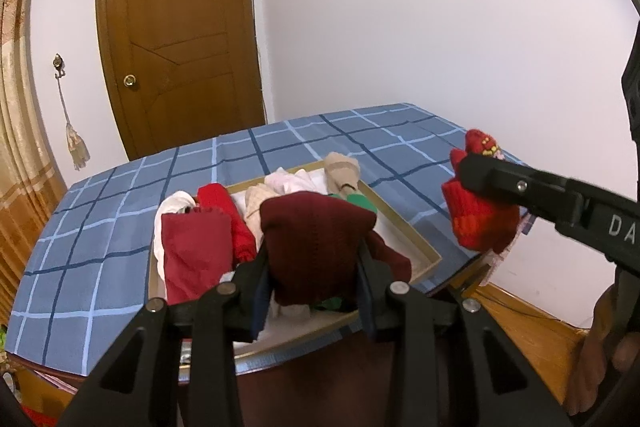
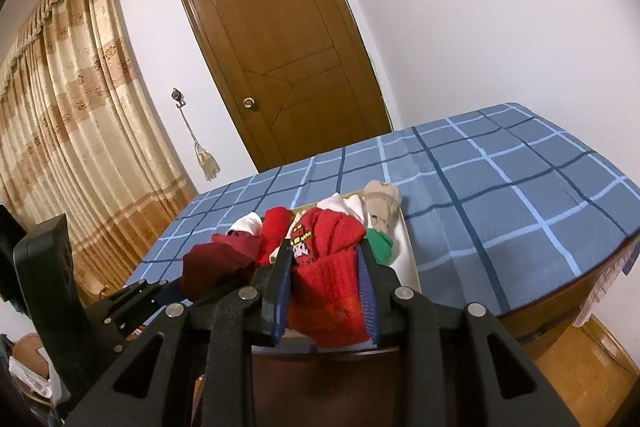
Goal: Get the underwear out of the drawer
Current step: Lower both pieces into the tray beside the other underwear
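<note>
A shallow tan-rimmed drawer tray (image 1: pixel 416 239) lies on the blue checked bed and holds several folded red, white, beige and green garments. My left gripper (image 1: pixel 316 259) is shut on a dark maroon garment (image 1: pixel 316 231) held just above the tray's near end. My right gripper (image 2: pixel 326 269) is shut on a bright red knitted garment (image 2: pixel 328 287) with a printed patch, lifted over the tray's near right side; it also shows in the left wrist view (image 1: pixel 480 219). The left gripper with the maroon garment (image 2: pixel 216 263) shows at the lower left of the right wrist view.
The blue checked bedspread (image 2: pixel 500 187) covers the bed around the tray. A wooden door (image 1: pixel 180 39) and a white wall stand beyond. Beige curtains (image 2: pixel 60 107) hang at the left. Wooden floor (image 1: pixel 532 331) lies at the bed's right.
</note>
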{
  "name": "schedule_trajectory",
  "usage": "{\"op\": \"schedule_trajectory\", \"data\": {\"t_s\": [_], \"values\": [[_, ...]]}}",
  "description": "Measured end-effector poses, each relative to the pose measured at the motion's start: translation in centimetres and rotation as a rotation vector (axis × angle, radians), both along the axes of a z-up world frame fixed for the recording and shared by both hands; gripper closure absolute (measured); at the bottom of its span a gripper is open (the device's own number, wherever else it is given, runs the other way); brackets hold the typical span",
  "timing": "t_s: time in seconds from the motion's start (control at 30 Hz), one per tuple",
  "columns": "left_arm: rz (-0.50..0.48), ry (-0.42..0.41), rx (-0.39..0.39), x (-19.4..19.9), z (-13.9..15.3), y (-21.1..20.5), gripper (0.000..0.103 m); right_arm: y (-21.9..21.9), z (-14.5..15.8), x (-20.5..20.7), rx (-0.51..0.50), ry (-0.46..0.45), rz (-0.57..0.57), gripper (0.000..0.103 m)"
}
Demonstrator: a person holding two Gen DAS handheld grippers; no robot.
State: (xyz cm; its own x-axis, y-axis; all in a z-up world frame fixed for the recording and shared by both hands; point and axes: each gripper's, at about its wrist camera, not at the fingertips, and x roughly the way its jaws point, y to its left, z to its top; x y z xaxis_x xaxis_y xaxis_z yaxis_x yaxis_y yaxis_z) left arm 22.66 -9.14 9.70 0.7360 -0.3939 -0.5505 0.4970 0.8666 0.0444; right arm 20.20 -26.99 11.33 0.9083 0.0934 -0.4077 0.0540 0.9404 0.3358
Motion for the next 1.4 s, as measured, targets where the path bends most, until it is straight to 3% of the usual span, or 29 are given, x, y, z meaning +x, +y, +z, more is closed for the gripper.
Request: {"op": "schedule_trajectory", "data": {"t_s": [0.43, 0.77, 1.4], "values": [[0.115, 0.030, -0.018, 4.2, -0.9, 0.2, 0.068, 0.0, -0.4, 4.5, -0.017, 0.025, -0.024, 0.070], [0.180, 0.046, 0.014, 6.9, -2.0, -0.9, 0.068, 0.4, -1.4, 7.5, -0.035, 0.073, -0.036, 0.070], [0.243, 0.117, 0.069, 10.3, -5.4, -1.6, 0.068, 0.3, -5.8, 14.1, -0.045, 0.227, -0.067, 0.070]]}}
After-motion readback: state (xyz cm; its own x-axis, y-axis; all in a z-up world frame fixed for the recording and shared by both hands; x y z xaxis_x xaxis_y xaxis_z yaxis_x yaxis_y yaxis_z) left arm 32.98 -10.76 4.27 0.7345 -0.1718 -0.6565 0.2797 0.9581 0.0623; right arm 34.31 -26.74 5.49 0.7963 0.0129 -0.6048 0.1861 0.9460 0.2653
